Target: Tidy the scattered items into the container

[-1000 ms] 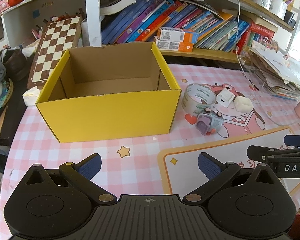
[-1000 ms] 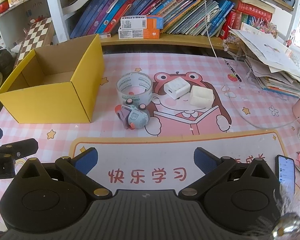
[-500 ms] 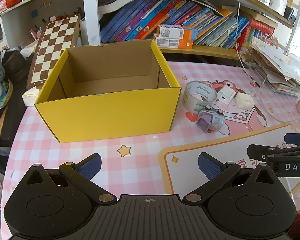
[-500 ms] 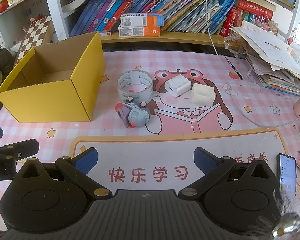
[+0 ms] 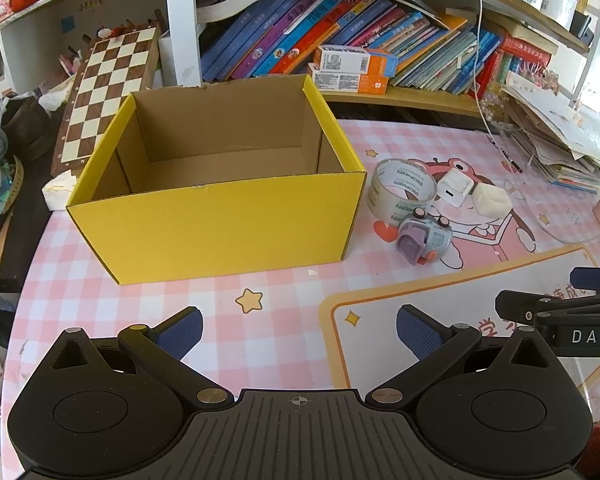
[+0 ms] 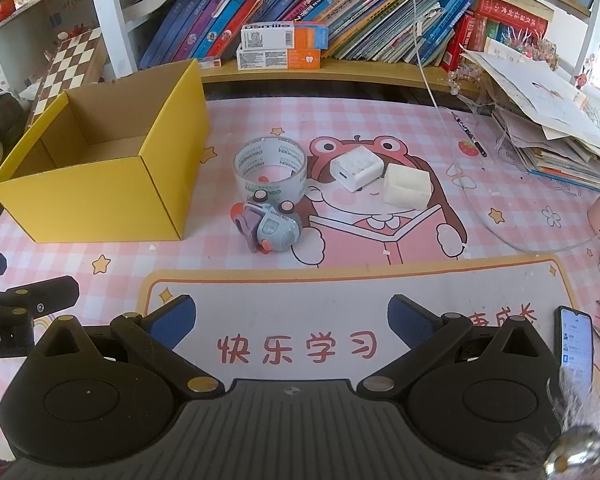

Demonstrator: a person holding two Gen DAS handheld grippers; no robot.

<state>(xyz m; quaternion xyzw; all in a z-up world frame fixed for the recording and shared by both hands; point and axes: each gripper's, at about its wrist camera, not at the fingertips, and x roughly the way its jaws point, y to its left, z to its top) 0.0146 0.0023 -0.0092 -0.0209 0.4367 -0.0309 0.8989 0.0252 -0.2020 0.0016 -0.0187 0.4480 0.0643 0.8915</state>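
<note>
An open yellow cardboard box (image 5: pixel 216 220) (image 6: pixel 100 196) stands empty on the pink table mat. To its right lie a clear tape roll (image 5: pixel 400 190) (image 6: pixel 270 166), a small blue-purple toy (image 5: pixel 422 240) (image 6: pixel 268 228), a white charger cube (image 5: pixel 456 188) (image 6: pixel 356 166) and a cream block (image 5: pixel 490 202) (image 6: pixel 406 186). My left gripper (image 5: pixel 298 328) is open and empty, near the table's front edge, before the box. My right gripper (image 6: pixel 290 320) is open and empty, short of the toy.
A bookshelf with books and two orange-white cartons (image 6: pixel 280 46) runs along the back. A chessboard (image 5: pixel 108 88) leans at the back left. Piled papers (image 6: pixel 548 120) lie at the right. A phone (image 6: pixel 576 340) lies at the front right. A white cable (image 6: pixel 496 232) loops over the mat.
Both grippers have drifted slightly; the views shift a little. Nothing on the table has moved and both grippers stay open.
</note>
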